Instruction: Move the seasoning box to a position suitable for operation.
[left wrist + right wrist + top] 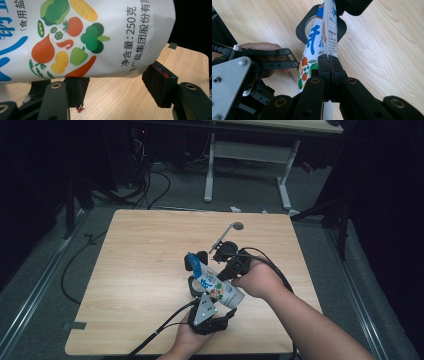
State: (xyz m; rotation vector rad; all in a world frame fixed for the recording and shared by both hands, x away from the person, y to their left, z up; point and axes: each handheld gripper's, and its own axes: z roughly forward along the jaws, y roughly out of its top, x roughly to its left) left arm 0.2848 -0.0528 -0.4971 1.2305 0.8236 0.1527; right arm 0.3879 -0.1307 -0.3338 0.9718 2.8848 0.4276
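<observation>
Sitting over the middle of the desk (150, 250), one white bag (216, 287) printed with vegetables and blue characters is being held between two tongs. The right tongs (329, 66) are pinching a flat edge of the bag, jaws pressed together with only the thin film between them. The left tongs (117, 85) are standing well apart, one pad (76, 91) just under the bag's lower side and the other pad (160, 83) beside its rounded end (whether either pad is actually pressing on it is hard to tell). In the high view the left tongs (197, 282) are coming from the near edge, carrying one grey three-cornered plate (204, 310), and the right tongs (226, 272) are coming from the right, with one hand behind each. The bag is lying tilted, its blue top (194, 264) pointing away from the person, above one black ring-shaped holder (303, 31) resting on the desk. One thin rod with a round disc (238, 225) is lying farther back. One small dark tape mark (172, 45) is sticking to the desk.
</observation>
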